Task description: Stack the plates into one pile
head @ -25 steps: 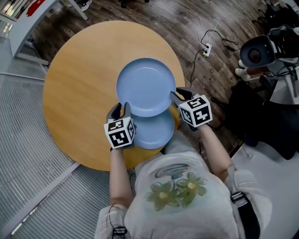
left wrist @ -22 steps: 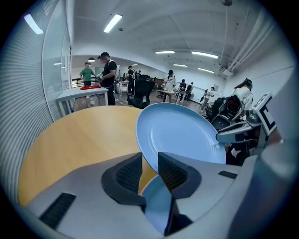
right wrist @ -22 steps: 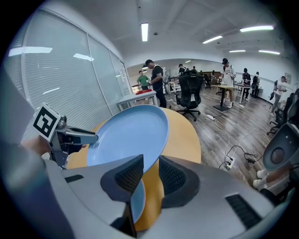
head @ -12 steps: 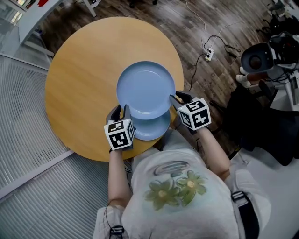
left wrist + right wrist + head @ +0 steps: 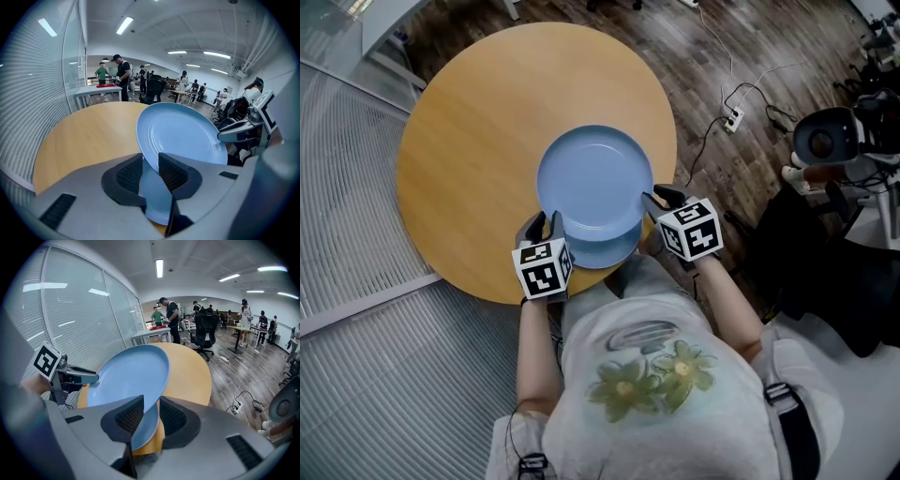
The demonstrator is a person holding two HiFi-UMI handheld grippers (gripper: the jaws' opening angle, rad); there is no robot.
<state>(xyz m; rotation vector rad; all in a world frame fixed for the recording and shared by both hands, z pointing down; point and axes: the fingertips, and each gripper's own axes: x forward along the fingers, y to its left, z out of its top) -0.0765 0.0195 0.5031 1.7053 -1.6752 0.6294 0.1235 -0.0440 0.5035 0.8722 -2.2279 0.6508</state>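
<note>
Left claw: jaws are standing narrow, pads pinching the near-left rim of the top plate. The rim is running straight through the gap, with both ribbed pads pressing on it.

Right claw: jaws are likewise narrow and are clamping the near-right rim of the same plate. The rim is passing between the pads and leaning toward the left pad.

In the head view the two claws are sitting on opposite sides of the top plate, one at each near corner, marker cubes facing up. The plate is hanging between them, carried by both.

The top plate is lying over the table, on the half nearer the person. It is covering most of the lower plate, which is showing only as a crescent on the near side, between the two claws. The lower plate is resting at the table's near edge.

In both gripper views the top plate's near rim is riding above the lower plate. Whether the two plates are touching farther in, I cannot tell.

Each gripper view is also showing the other claw across the plate.
</note>
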